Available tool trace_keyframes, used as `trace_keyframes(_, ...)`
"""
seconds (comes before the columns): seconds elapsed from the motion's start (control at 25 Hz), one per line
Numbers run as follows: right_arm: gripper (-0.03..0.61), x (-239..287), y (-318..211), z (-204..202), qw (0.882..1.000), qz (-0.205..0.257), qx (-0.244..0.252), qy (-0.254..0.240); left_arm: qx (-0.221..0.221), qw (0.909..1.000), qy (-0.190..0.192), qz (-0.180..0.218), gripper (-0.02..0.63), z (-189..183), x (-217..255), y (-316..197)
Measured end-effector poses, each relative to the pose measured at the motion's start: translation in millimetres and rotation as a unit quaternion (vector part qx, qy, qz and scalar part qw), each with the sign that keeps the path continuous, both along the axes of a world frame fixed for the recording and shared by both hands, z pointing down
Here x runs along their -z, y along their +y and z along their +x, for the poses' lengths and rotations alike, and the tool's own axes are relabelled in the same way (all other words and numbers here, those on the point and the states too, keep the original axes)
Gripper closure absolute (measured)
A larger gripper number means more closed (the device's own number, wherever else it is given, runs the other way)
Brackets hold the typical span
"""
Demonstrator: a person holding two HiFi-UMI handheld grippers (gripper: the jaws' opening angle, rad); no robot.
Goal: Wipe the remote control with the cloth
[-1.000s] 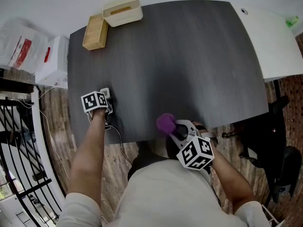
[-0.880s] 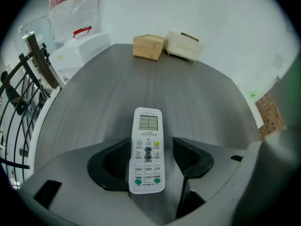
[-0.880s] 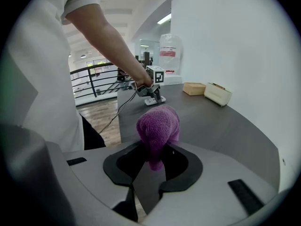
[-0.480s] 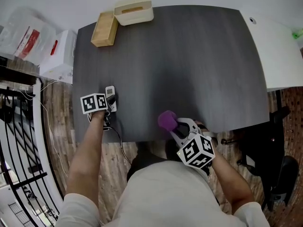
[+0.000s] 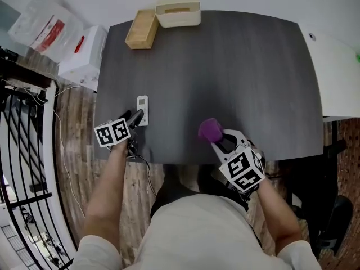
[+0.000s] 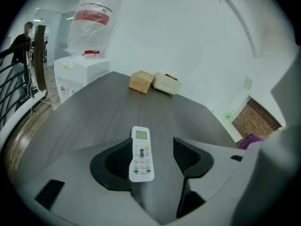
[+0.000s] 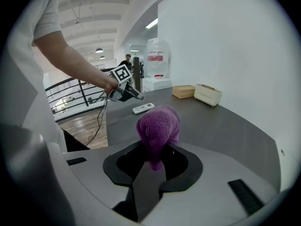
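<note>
Left gripper (image 5: 135, 117): jaws wide, empty, at near end of white remote control (image 5: 143, 107).
Right gripper (image 5: 218, 142): clamped on purple cloth (image 5: 210, 130), over near edge of table (image 5: 236, 66).

The left gripper (image 5: 136, 117) is carried at the end of the bare, nearly straight left forearm (image 5: 107, 179). It points forward and downward with its marker cube uppermost, and its jaws stand wide apart with neither pad pressing on anything. The right gripper (image 5: 220, 141) is carried on the right forearm (image 5: 275, 218), which is bent in close to the torso, and likewise points forward and downward, with its jaws closed on a bunched purple cloth (image 5: 210, 129).
</note>
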State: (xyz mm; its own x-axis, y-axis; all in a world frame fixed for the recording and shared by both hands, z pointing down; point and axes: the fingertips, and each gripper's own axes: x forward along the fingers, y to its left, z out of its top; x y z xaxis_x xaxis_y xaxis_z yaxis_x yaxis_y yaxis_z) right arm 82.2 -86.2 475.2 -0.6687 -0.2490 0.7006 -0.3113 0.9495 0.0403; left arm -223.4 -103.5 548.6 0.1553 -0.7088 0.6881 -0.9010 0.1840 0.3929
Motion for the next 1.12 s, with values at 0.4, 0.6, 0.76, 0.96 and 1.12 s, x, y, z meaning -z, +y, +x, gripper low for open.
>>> trace_keyframes(0.4, 0.474, 12, 20, -22, 1.000, 0.009, -0.025, -0.007, -0.014, 0.9882, 0.021, 0.151, 0.538, 6, 53, 14)
trace_keyframes(0.6, 0.474, 24, 34, -36, 0.998, 0.023, -0.065, -0.009, -0.015, 0.9687, 0.023, 0.247, 0.611, -5, 92, 25)
trace_keyframes(0.76, 0.474, 35, 54, -51, 0.995, 0.029, -0.093, -0.019, 0.008, 0.9489, 0.060, 0.310, 0.611, -20, 122, 41)
trace_keyframes(0.96, 0.474, 42, 83, -68, 0.992, 0.042, -0.115, -0.022, -0.012, 0.9424, 0.070, 0.327, 0.611, -23, 142, 70)
trace_keyframes(1.12, 0.474, 47, 103, -76, 0.989, 0.054, -0.134, -0.024, -0.047, 0.9405, 0.064, 0.330, 0.611, -20, 152, 99)
